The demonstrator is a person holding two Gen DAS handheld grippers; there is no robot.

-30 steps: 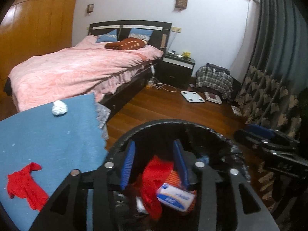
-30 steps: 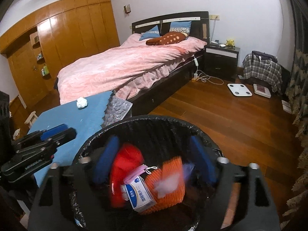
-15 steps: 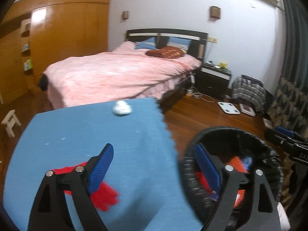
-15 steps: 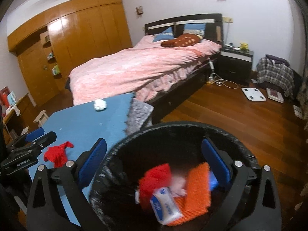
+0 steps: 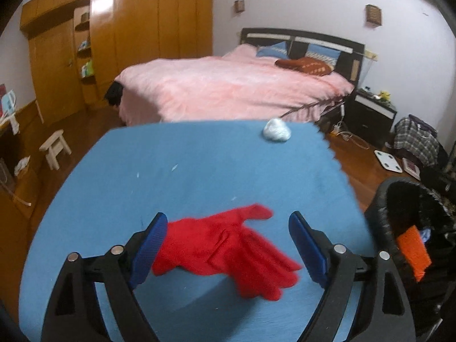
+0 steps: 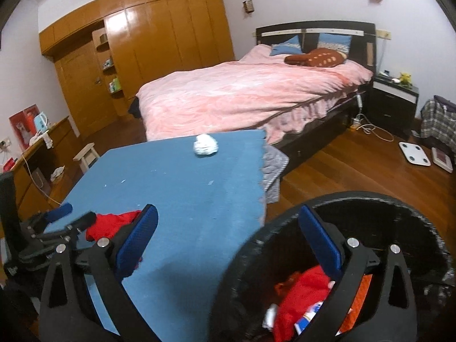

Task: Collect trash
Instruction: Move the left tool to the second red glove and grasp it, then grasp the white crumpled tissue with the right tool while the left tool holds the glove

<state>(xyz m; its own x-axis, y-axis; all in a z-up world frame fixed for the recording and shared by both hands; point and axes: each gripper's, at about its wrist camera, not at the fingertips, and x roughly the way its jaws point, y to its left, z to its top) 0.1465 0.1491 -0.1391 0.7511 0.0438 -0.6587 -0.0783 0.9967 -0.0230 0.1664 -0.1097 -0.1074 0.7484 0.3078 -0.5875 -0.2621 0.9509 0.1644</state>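
A red glove lies on the blue table. My left gripper is open, its blue pads on either side of the glove, just above it. A crumpled white paper ball sits at the table's far edge; it also shows in the right wrist view. My right gripper is open and empty over the table's right edge and the rim of the black trash bin. The bin holds red cloth, an orange item and a small box. The left gripper and the glove show at the left there.
A bed with a pink cover stands beyond the table. A small wooden stool and a wooden wardrobe are to the left. A white scale lies on the wood floor at the right.
My left gripper swung left from over the bin to the table and now straddles the red glove. My right gripper also shifted left, from over the bin to its left rim.
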